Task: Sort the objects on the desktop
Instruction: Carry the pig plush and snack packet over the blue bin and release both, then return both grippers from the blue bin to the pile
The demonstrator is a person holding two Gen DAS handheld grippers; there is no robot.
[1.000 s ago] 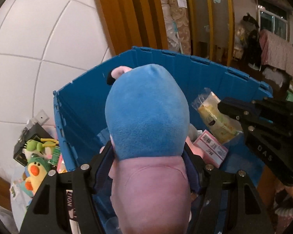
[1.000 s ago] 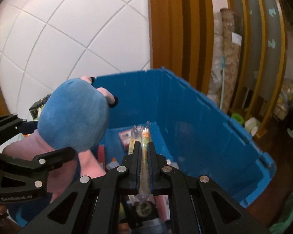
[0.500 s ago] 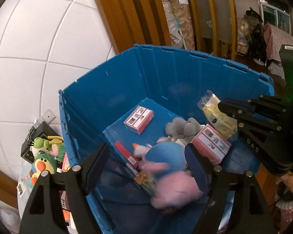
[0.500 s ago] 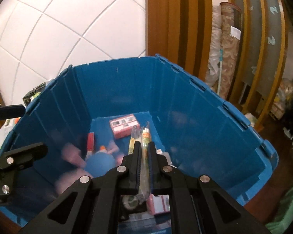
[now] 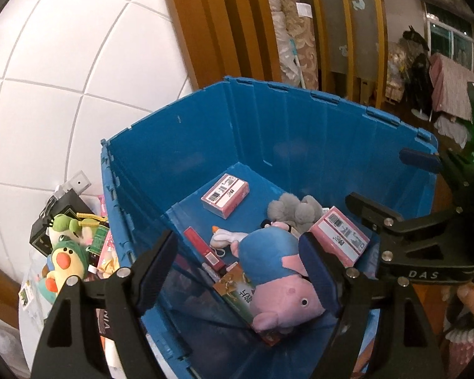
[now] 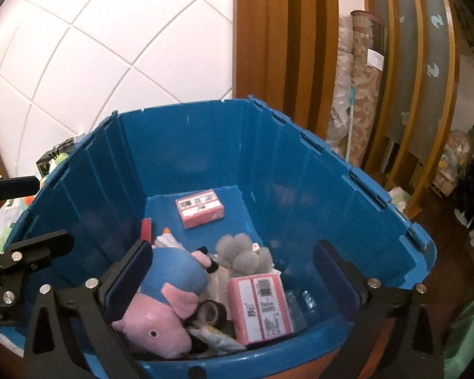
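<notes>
Both tongs, left [image 5: 237,268] and right [image 6: 233,271], were held spread and empty over the bin [image 6: 300,170], the right's jaws opening, so the pig [image 6: 164,297] was left at 7 o'clock inside.

Open-topped blue bin [image 6: 331,195], its mouth unobstructed from above. The far floor stood largely bare around one pink box [image 6: 199,209]. The near half was crowded: pig plush [image 6: 170,297], grey plush [image 6: 240,252], a second pink box [image 6: 260,303] and tape roll [image 6: 209,312], touching one another. Beside the bin's left wall, piled toys [image 5: 66,249] blocked passage against the tiled wall [image 5: 63,79].
</notes>
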